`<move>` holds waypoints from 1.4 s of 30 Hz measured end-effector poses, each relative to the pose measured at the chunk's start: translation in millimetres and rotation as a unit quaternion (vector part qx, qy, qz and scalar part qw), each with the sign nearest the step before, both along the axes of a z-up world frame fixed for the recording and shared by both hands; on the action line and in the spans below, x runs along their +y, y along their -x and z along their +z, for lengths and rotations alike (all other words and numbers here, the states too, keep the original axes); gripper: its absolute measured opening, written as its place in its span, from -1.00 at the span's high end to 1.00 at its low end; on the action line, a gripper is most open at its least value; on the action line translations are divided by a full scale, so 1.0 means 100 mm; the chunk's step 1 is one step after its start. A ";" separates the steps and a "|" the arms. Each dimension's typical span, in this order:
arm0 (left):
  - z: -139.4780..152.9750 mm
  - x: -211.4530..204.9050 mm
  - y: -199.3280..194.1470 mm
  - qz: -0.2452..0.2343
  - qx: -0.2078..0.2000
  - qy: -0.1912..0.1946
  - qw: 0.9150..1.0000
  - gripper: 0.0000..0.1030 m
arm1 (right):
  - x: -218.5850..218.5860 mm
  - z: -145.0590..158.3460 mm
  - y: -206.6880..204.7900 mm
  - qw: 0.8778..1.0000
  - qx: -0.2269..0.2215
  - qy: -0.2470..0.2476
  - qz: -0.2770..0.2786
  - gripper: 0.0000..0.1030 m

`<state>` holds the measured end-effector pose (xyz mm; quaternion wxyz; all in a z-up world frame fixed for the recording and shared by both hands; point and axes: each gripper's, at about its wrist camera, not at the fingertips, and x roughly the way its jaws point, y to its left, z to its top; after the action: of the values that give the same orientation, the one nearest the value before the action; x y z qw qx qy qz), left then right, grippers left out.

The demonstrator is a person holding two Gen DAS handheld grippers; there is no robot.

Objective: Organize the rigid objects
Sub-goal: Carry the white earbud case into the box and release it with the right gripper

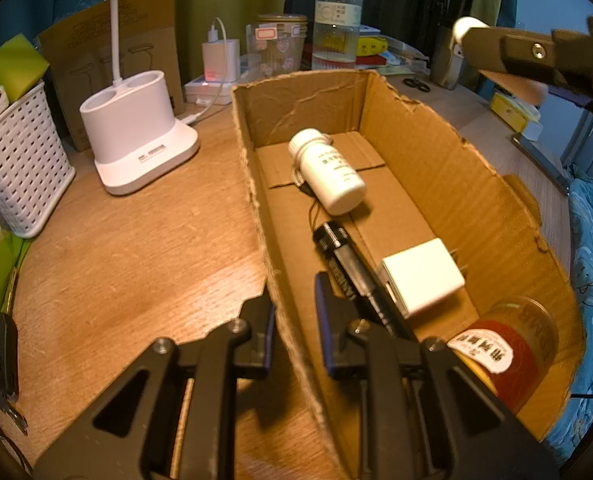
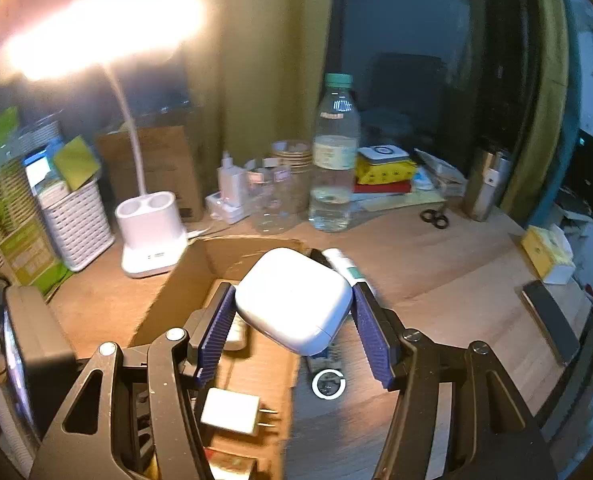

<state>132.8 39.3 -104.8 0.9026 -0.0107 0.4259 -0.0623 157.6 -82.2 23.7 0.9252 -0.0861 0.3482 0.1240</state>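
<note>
While the left wrist view looks into the cardboard box (image 1: 436,168), showing one white pill bottle (image 1: 328,174), one black battery (image 1: 338,252), one white charger plug (image 1: 422,274) and one amber jar (image 1: 512,344), only the right wrist view shows the right gripper (image 2: 292,320) clasping one white earbud case (image 2: 292,300) above the box. The left gripper (image 1: 294,320) pinches the box's near wall.

Left gripper (image 1: 294,300): pitched steeply downward, jaws nearly shut, straddling a thin wall edge, fingertips aimed toward 12 o'clock. Right gripper (image 2: 292,300): pitched downward, jaws about half spread, blue pads (image 2: 216,332) pressing a rounded white case from 9 and 3 o'clock.
</note>
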 end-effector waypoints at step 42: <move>0.00 -0.01 0.00 -0.001 0.001 0.002 1.000 0.64 | 0.20 -0.27 -0.04 0.996 0.063 -0.006 0.060 -0.24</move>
<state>132.5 37.8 -104.7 0.9020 -0.0122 0.4268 -0.0635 161.4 -62.5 -3.0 0.8930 -0.0928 0.3991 0.1862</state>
